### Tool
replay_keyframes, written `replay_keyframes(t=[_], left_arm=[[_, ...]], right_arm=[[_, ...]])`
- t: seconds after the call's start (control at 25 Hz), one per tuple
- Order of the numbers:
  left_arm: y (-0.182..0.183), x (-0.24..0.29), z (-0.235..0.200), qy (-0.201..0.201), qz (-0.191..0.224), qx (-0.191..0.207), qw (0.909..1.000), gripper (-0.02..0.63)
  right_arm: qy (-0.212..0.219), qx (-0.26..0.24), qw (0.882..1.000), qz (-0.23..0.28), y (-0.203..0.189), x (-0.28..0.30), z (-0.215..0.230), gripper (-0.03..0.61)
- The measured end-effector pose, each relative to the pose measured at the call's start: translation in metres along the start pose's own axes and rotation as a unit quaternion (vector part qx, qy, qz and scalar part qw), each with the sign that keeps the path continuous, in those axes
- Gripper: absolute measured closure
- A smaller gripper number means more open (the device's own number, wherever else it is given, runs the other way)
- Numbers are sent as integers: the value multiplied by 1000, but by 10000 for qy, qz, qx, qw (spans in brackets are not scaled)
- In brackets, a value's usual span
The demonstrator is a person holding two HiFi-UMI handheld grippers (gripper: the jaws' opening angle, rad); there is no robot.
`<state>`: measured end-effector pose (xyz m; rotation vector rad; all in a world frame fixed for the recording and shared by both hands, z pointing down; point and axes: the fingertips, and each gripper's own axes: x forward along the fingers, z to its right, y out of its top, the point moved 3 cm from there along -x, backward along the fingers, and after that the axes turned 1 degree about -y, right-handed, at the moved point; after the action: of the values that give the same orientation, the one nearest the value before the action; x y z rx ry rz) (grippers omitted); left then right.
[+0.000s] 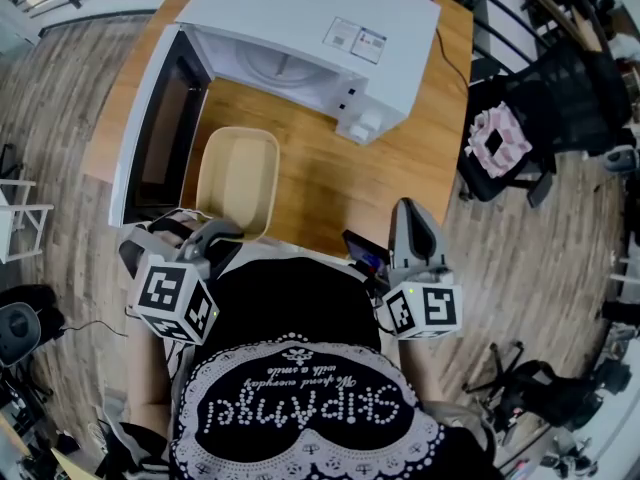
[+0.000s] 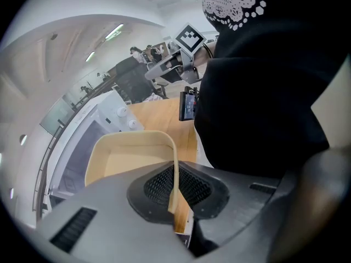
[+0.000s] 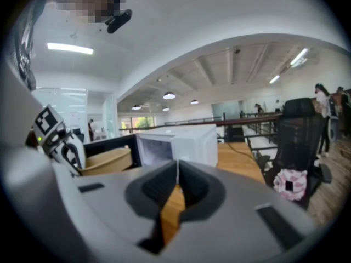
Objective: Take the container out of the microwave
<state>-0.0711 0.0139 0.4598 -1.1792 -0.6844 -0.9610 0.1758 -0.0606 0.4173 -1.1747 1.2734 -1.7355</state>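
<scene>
Left gripper [image 2: 174, 193] pinches the beige container [image 1: 238, 178] at its 7 o'clock rim; seems light, stiff, slick. Right gripper [image 3: 176, 188] closed, empty.

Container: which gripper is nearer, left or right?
Left. The left gripper is shut on the container at its near rim; the right gripper, shut and empty, sits apart to the container's right.

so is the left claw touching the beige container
Touching. The left gripper view shows the left claw shut on the thin wall of the container, which runs between its jaws with no gap on either side.
</scene>
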Motion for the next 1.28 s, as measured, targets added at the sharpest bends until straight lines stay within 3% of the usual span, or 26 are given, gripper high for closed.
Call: replay_keyframes(t=[1.28], left_arm=[[5, -2, -8, 16, -71, 138, 9999, 581]], right_arm=[[-63, -195, 9997, -139, 1, 1, 5, 545]])
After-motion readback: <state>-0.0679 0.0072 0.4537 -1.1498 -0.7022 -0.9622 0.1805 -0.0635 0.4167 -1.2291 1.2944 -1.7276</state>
